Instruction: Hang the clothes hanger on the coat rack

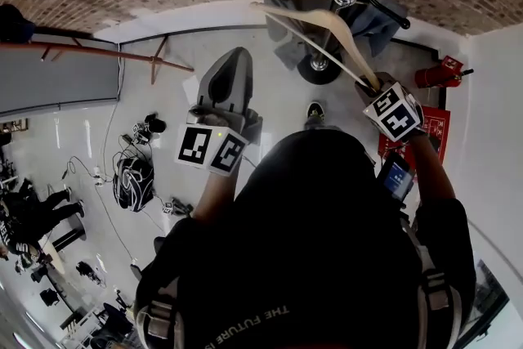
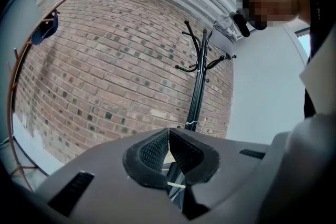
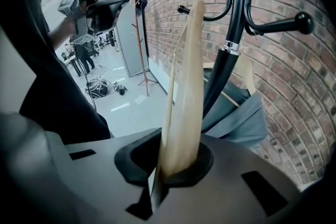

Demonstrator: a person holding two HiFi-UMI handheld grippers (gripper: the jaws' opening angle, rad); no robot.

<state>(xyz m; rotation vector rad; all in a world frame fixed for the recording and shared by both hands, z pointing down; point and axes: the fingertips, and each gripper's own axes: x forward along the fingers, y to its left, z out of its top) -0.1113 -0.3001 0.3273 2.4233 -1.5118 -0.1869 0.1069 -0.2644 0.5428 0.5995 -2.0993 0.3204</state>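
Closest of all is the person's dark top (image 1: 327, 257), and just beyond it the right gripper (image 3: 176, 168) is clenched on one end of the clothes hanger (image 3: 186, 86). It is a smooth, pale wooden bow, stood on end so its thin wire hook reaches the far coat rack (image 3: 231, 44), a glossy black pole with curved, ball-tipped arms against a rough brick wall (image 3: 283, 86); whether the hook has caught I cannot tell. Off to the left, the left gripper (image 2: 169, 157) has its ribbed pads pressed together on nothing, kept clear, I'd guess.
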